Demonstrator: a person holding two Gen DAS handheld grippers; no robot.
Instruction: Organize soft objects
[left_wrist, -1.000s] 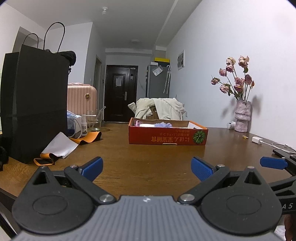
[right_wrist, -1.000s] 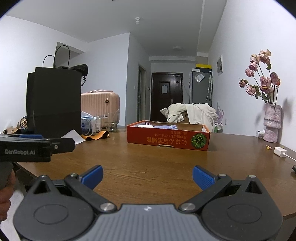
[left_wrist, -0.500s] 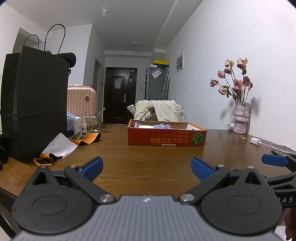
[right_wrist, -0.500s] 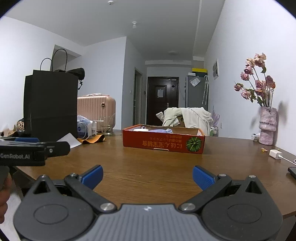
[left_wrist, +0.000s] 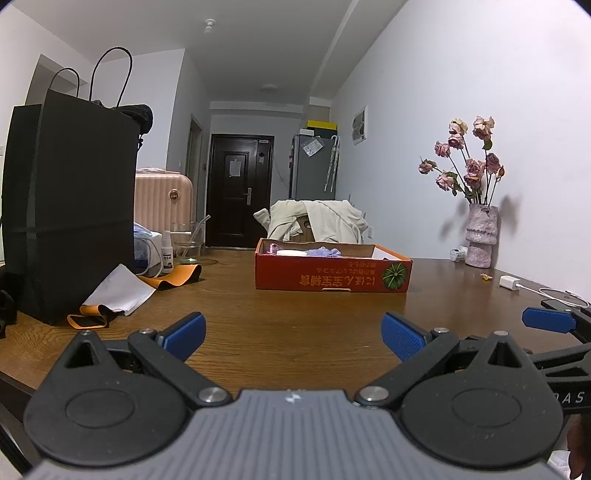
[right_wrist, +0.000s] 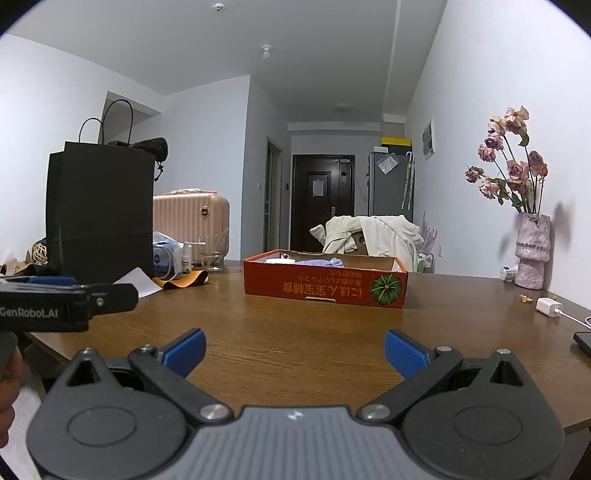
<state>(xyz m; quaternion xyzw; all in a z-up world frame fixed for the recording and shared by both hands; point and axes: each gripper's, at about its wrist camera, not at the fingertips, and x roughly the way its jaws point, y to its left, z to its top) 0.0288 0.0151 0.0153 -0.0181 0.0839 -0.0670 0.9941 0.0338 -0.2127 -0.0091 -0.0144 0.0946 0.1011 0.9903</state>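
We hold the left hand-held gripper (left_wrist: 291, 334) and right hand-held gripper (right_wrist: 293, 349) spread and empty over the tabletop (right_wrist: 295, 325); next we likely reach toward the orange box (right_wrist: 325, 286).

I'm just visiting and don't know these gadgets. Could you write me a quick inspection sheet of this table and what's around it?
Surface: brown wooden table, bare in the middle.
Job's things: red cardboard box with a purple cloth inside; orange band lying near the bag.
Clutter: black paper bag, white paper, small bottle, glass, vase of dried roses.
Grippers: left gripper and right gripper both open, empty.
Cables: white charger with cord.
Surroundings: pink suitcase, dark door.
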